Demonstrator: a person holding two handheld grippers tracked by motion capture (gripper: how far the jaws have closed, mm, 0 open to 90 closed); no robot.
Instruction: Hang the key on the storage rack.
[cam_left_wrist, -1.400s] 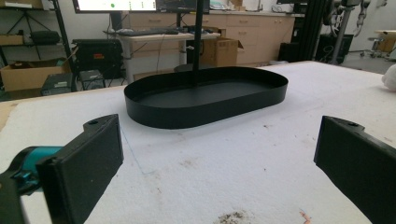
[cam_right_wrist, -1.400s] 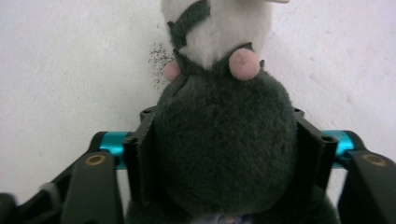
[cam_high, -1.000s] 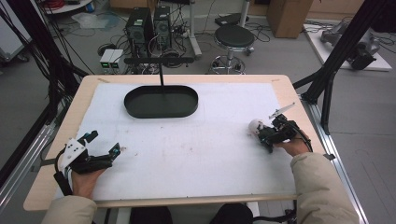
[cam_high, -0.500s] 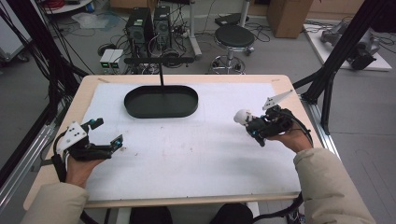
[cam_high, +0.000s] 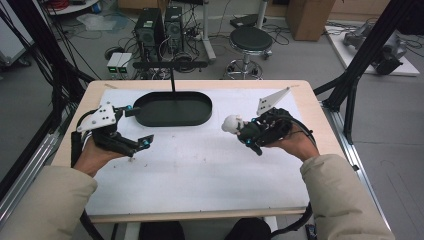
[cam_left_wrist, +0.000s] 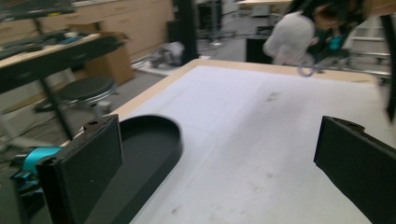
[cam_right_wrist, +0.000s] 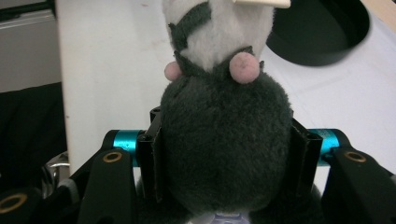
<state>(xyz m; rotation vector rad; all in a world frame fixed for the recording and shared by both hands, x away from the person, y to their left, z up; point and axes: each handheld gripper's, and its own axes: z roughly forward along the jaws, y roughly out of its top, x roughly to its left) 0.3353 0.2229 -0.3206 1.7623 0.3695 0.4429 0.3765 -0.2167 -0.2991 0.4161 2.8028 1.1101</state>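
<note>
A plush toy (cam_high: 232, 123) with a white head and dark grey body is held above the white mat, right of centre. My right gripper (cam_high: 248, 132) is shut on its body. In the right gripper view the toy (cam_right_wrist: 224, 135) bulges between both black jaws, head pointing away. A black oval tray (cam_high: 172, 109) lies at the back of the mat. My left gripper (cam_high: 137, 126) stands open just left of the tray, nothing between its jaws. In the left gripper view the tray (cam_left_wrist: 144, 154) sits by the left jaw, and the toy (cam_left_wrist: 289, 37) hangs far off.
The white mat (cam_high: 200, 170) covers most of the wooden table (cam_high: 305, 95). A thin black post (cam_high: 172, 80) rises behind the tray. Black frame struts (cam_high: 350, 95) stand at the table's right edge, and a stool (cam_high: 251, 40) and computers sit on the floor beyond.
My right gripper has carried the plush toy left and away from the person, toward the tray. My left gripper has moved forward and right, up to the tray's left end.
</note>
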